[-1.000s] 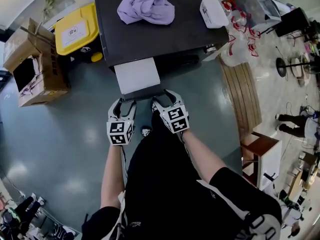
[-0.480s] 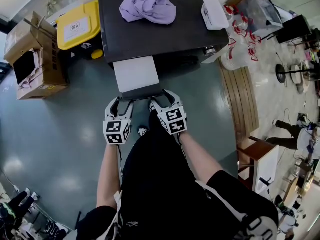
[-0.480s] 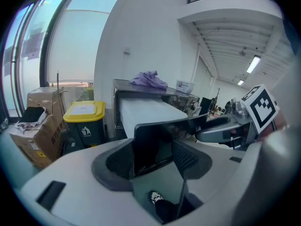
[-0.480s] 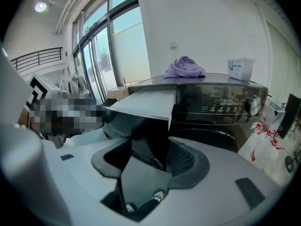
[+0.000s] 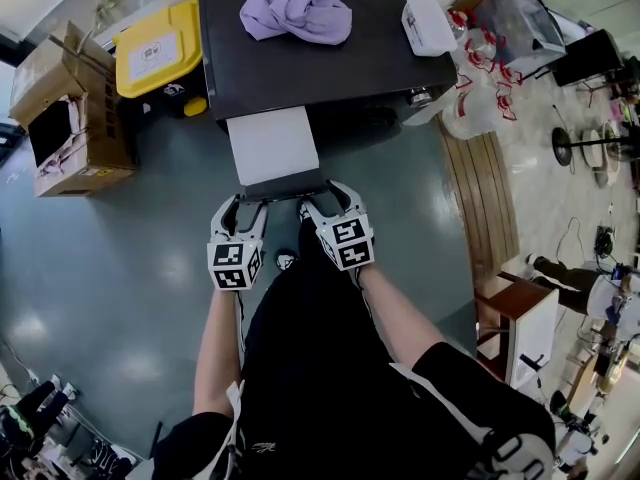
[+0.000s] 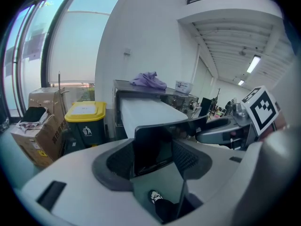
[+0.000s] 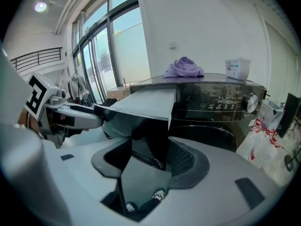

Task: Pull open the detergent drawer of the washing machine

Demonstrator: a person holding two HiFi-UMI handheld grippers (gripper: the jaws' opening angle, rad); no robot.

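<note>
The dark washing machine (image 5: 330,63) stands ahead of me, with its detergent drawer (image 5: 272,146) pulled far out; the drawer has a white top and a dark front panel (image 5: 285,185). My left gripper (image 5: 247,204) is shut on the left end of that panel (image 6: 153,145), which fills the gap between its pads (image 6: 153,157). My right gripper (image 5: 325,198) is shut on the panel's right corner (image 7: 146,135), seen between its pads (image 7: 149,157). In the right gripper view the control dial (image 7: 252,102) shows on the machine's front.
A purple cloth (image 5: 297,6) and a white lidded container (image 5: 427,23) lie on the machine's top. A yellow-lidded bin (image 5: 155,53) and an open cardboard box (image 5: 65,118) stand to the left. Plastic bags (image 5: 470,98) and a wooden bench (image 5: 485,193) are on the right.
The head view has shifted a little. Both grippers stay clamped on the drawer front, and the drawer stands about as far out as before.
</note>
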